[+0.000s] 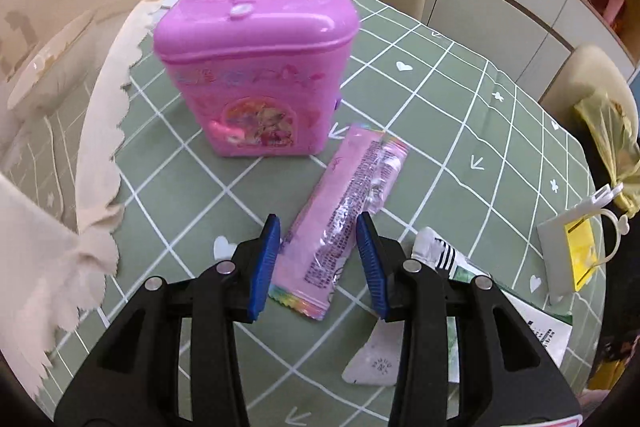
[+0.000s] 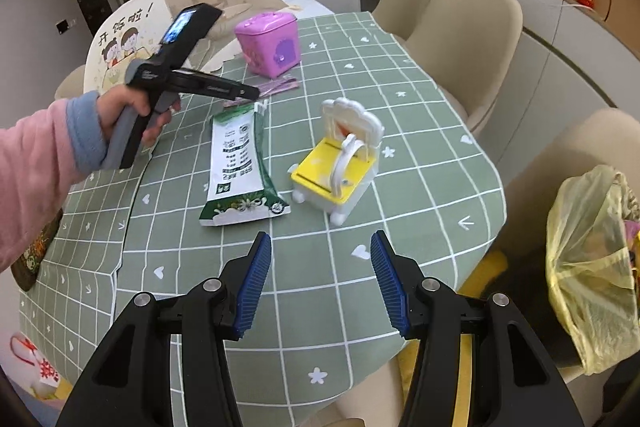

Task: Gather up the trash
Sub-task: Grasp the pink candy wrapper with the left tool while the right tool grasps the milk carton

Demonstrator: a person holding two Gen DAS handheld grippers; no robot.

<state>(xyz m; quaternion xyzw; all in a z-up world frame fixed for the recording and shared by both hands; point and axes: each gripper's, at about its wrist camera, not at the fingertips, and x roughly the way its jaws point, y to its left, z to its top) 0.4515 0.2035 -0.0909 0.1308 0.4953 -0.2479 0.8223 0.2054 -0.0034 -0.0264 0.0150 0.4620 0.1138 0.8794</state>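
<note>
A long pink snack wrapper [image 1: 344, 219] lies flat on the green checked tablecloth [image 1: 460, 131]. My left gripper [image 1: 318, 227] is open, its blue pads on either side of the wrapper's near half. In the right wrist view the wrapper [image 2: 276, 89] shows just past the left gripper's tip. A green and white milk wrapper [image 2: 238, 167] lies near the table's middle; part of it shows in the left wrist view [image 1: 532, 323]. My right gripper [image 2: 320, 247] is open and empty above the table's near edge. A yellow plastic trash bag [image 2: 592, 267] hangs at the right.
A pink toy box [image 1: 256, 63] stands just behind the pink wrapper. A small white and yellow toy chair [image 2: 340, 163] stands beside the milk wrapper. A cardboard sign [image 2: 128, 39] stands at the table's left. Beige chairs [image 2: 468, 43] line the far and right sides.
</note>
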